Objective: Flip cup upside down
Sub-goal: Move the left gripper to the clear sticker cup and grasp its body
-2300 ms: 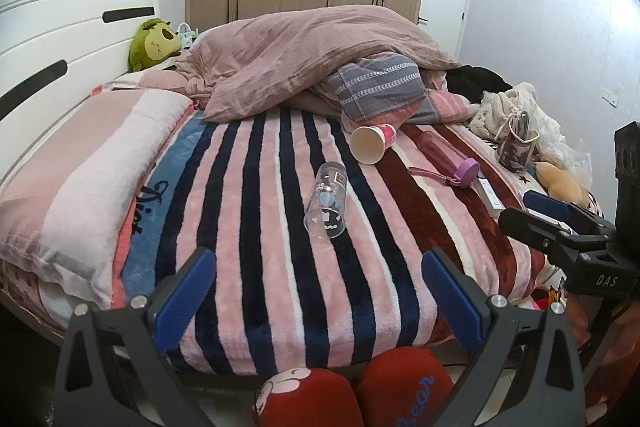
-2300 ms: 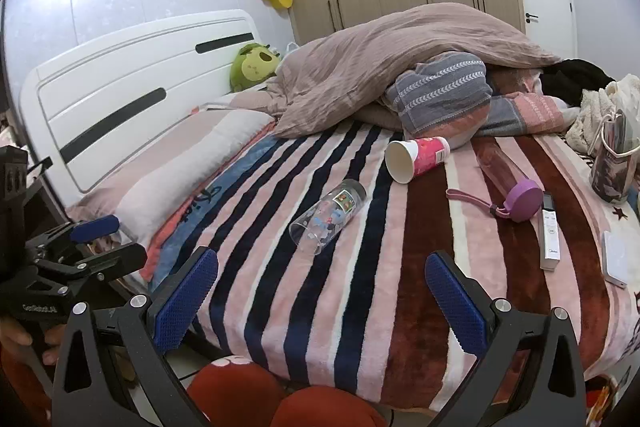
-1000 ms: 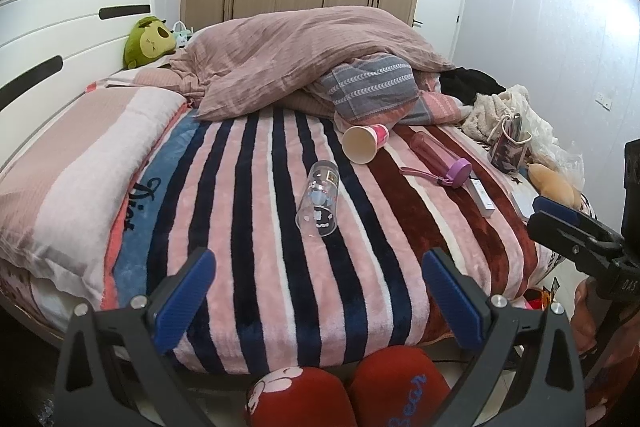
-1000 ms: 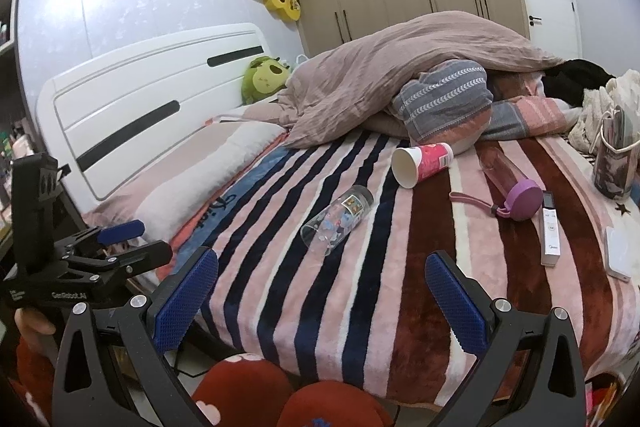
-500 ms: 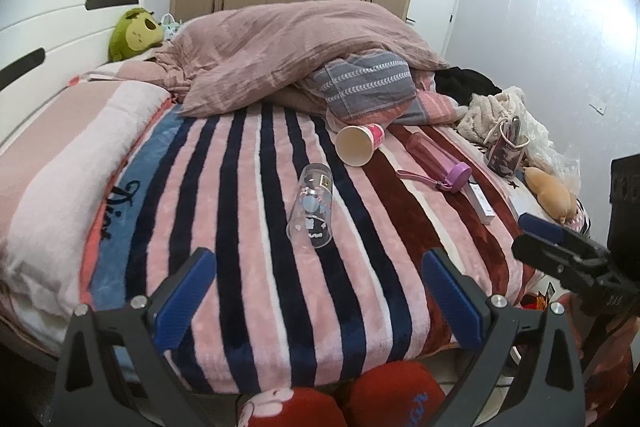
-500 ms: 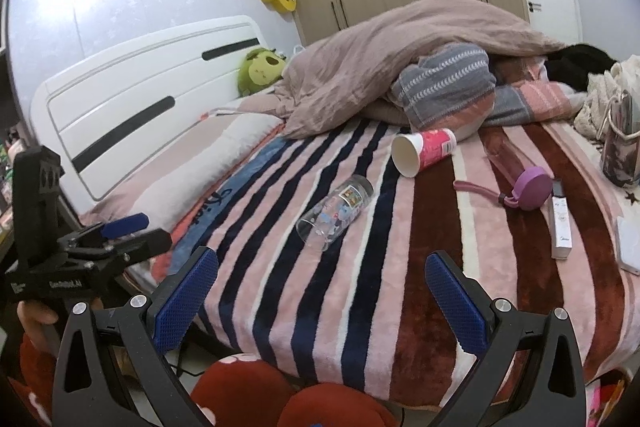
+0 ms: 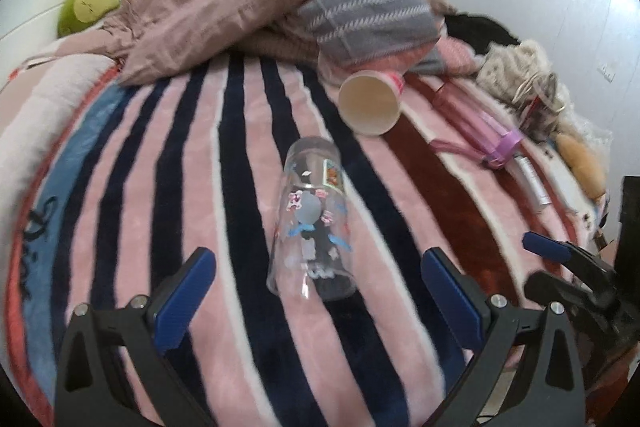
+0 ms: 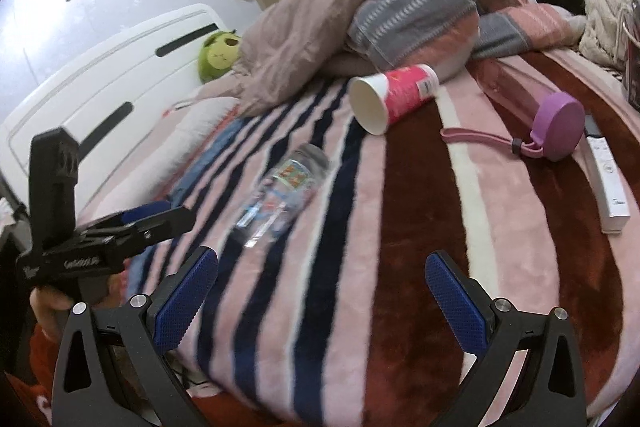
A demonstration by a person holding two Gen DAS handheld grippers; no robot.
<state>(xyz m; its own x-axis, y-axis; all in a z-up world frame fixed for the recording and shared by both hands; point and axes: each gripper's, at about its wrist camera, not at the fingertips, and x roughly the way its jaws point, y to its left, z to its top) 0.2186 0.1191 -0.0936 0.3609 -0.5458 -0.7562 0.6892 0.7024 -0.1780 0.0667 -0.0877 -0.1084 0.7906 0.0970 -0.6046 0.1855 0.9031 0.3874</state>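
A clear glass cup with cartoon stickers (image 7: 310,223) lies on its side on the pink, navy and maroon striped blanket of the bed (image 7: 180,163). The left gripper (image 7: 318,289) hovers just before the cup's open mouth, fingers spread wide and grasping nothing. The right gripper (image 8: 320,291) hangs beside it, fingers likewise released. A pink-and-white paper cup (image 8: 390,97) lies tipped over farther back.

striped blanket (image 7: 36,227): dark cursive script along the blue band, partly readable, looks like "Dior" | left gripper (image 8: 160,215) body: white lettering, blurred, unreadable | white remote (image 8: 608,183): small logo, too small to read
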